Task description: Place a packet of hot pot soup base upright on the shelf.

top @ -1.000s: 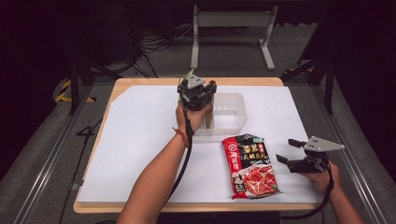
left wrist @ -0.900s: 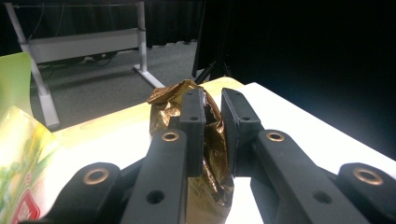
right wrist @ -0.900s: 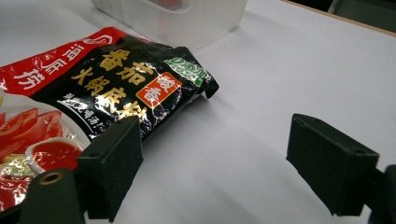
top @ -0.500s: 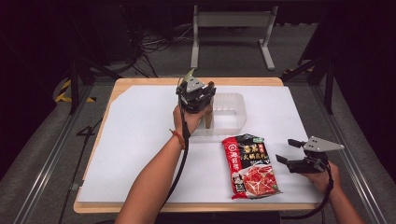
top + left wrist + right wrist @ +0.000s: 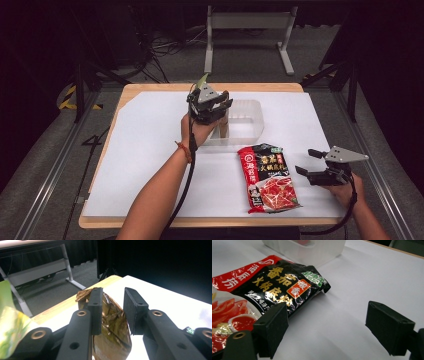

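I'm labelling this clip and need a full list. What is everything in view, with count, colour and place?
Table: one, light wood, under a white sheet.
Clear bin: one, translucent, middle of the sheet.
Brown foil pouch: one, between the left jaws, at the bin's near-left corner.
Sauce packet: one, red and black, flat on the sheet nearer the person.
Metal frame: one, grey, on the floor beyond the table.
Left gripper: jaws just opening, pouch between them.
Right gripper: open, right of the packet.

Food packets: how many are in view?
2. A gold packet between the left hand-held gripper jaws, over the clear tub; a red-black packet flat on the table. The tub may hide more.
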Demonstrator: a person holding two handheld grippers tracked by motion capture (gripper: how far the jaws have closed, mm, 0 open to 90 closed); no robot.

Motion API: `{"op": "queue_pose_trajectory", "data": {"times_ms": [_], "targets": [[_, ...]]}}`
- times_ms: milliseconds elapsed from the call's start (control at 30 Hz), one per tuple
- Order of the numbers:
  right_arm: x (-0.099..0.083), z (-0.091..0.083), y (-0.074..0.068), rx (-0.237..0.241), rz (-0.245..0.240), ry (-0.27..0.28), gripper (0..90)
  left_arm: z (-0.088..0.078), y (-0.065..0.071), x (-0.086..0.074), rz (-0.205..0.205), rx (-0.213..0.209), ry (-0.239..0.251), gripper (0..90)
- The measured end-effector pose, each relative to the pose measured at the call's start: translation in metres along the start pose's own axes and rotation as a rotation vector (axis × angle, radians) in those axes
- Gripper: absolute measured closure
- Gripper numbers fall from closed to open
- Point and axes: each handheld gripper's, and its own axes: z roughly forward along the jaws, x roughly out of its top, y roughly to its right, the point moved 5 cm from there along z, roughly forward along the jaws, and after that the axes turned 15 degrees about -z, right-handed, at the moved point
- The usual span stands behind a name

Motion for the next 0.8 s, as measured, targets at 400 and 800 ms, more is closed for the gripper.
{"op": "queue_pose_trajectory", "data": {"times_ms": [400,800], "targets": [[0.000,0.003,0.000,0.003,0.017,-0.027,18.6,-0.035,0.009,-0.013,0.061,-0.062,-0.020,44.8],[-0.001,0.003,0.003,-0.011,0.052,-0.029,17.5,-0.071,0.012,-0.043,0.128,-0.089,-0.085,27.0]]}}
